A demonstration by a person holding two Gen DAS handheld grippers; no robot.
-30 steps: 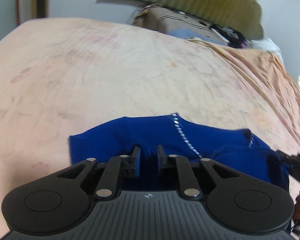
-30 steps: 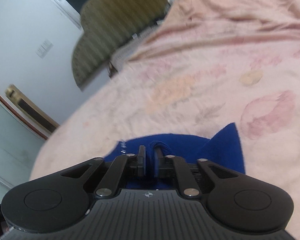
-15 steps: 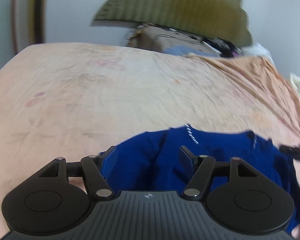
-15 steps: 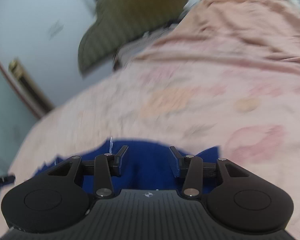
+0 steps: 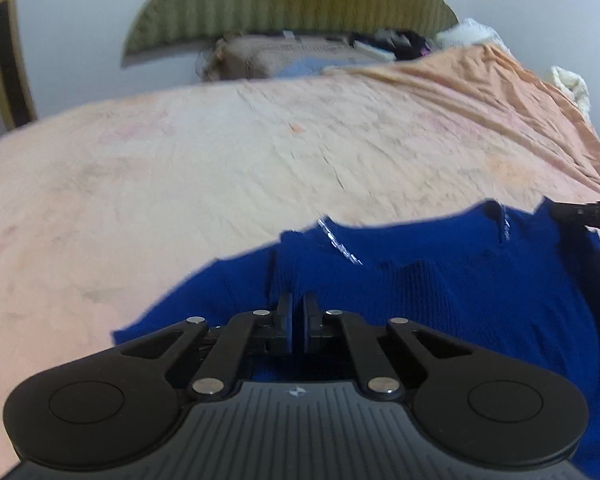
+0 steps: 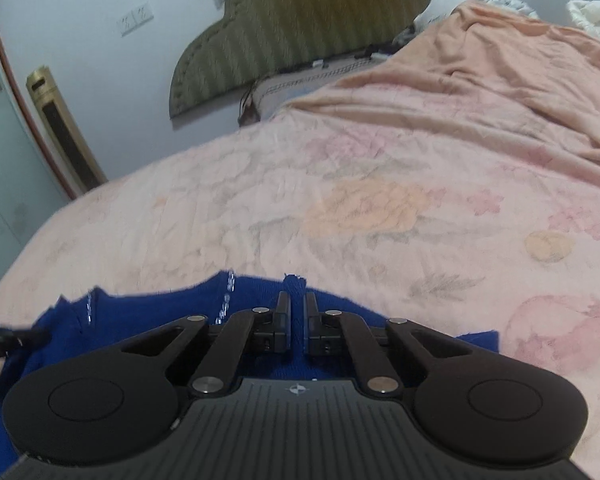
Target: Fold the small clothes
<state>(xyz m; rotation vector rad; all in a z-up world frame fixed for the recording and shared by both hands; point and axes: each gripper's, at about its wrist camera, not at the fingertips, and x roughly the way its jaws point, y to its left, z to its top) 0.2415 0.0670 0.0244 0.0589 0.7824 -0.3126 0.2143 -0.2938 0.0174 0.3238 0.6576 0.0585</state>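
A small blue knit garment [image 5: 440,280] with a silver sparkly trim lies on the pink floral bed sheet [image 5: 220,160]. My left gripper [image 5: 297,304] is shut on a fold of the blue cloth near its left part. In the right wrist view the same garment [image 6: 140,320] lies low in the frame, and my right gripper [image 6: 296,304] is shut on its far edge. The right gripper's fingertip [image 5: 580,214] shows at the right edge of the left wrist view. The left gripper's fingertip [image 6: 16,338] shows at the left of the right wrist view.
A green striped headboard [image 5: 292,4] stands at the far end of the bed with a pillow and clutter below it. An orange blanket [image 6: 500,80] lies bunched at the far right. A gold-framed panel [image 6: 60,132] and a door stand to the left.
Both grippers held the cloth a second ago, opened half a second ago, and have shut again on new folds of the blue garment, which now lies more spread out.
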